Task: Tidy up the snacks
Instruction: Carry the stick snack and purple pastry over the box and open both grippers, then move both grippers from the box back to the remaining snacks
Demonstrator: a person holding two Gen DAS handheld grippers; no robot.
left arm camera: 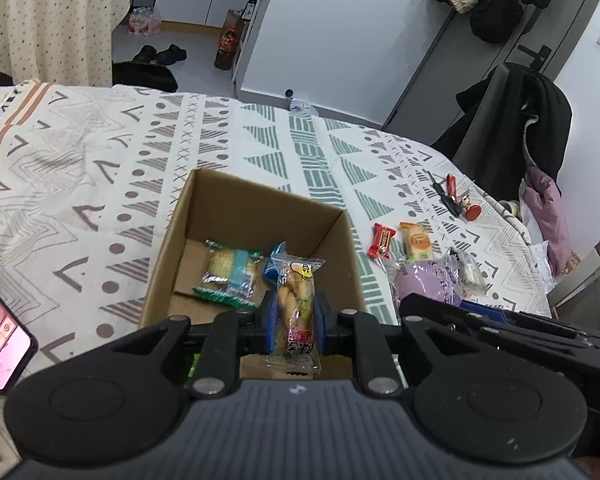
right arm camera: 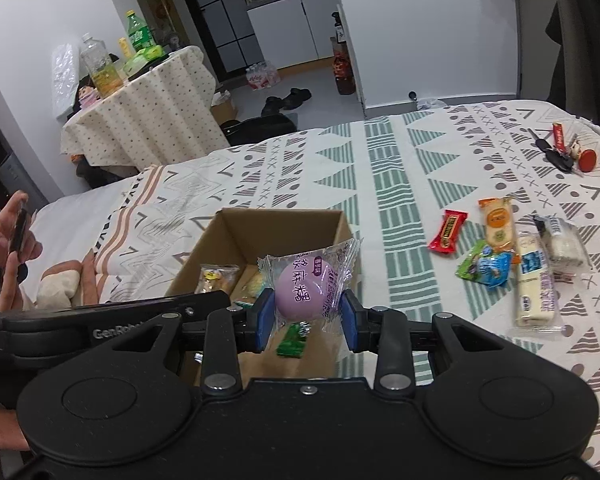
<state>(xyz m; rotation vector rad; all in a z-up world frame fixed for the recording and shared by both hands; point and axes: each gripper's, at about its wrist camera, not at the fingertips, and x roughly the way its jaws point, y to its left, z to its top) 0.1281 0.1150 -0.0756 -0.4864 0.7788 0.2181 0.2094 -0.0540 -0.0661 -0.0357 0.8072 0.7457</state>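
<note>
An open cardboard box (left arm camera: 236, 204) (right arm camera: 260, 224) sits on the patterned cloth. My left gripper (left arm camera: 296, 320) is shut on a clear packet of yellow snack sticks (left arm camera: 296, 300), held over the box's near edge. Inside the box lie a green-and-blue cracker packet (left arm camera: 228, 276) and a blue packet (left arm camera: 272, 268). My right gripper (right arm camera: 306, 316) is shut on a purple round mochi packet (right arm camera: 306, 290), above the box's right near corner. Loose snacks lie right of the box: a red bar (right arm camera: 448, 232), an orange-topped packet (right arm camera: 498, 224), a green-blue packet (right arm camera: 486, 268), a long white packet (right arm camera: 536, 288).
A phone (left arm camera: 0, 340) lies on the cloth left of the box. Keys with a red charm (right arm camera: 568, 152) sit at the far right. A person's hand holding a phone (right arm camera: 16, 236) is at the left edge. A chair draped with a dark coat (left arm camera: 512, 124) stands past the table's right side.
</note>
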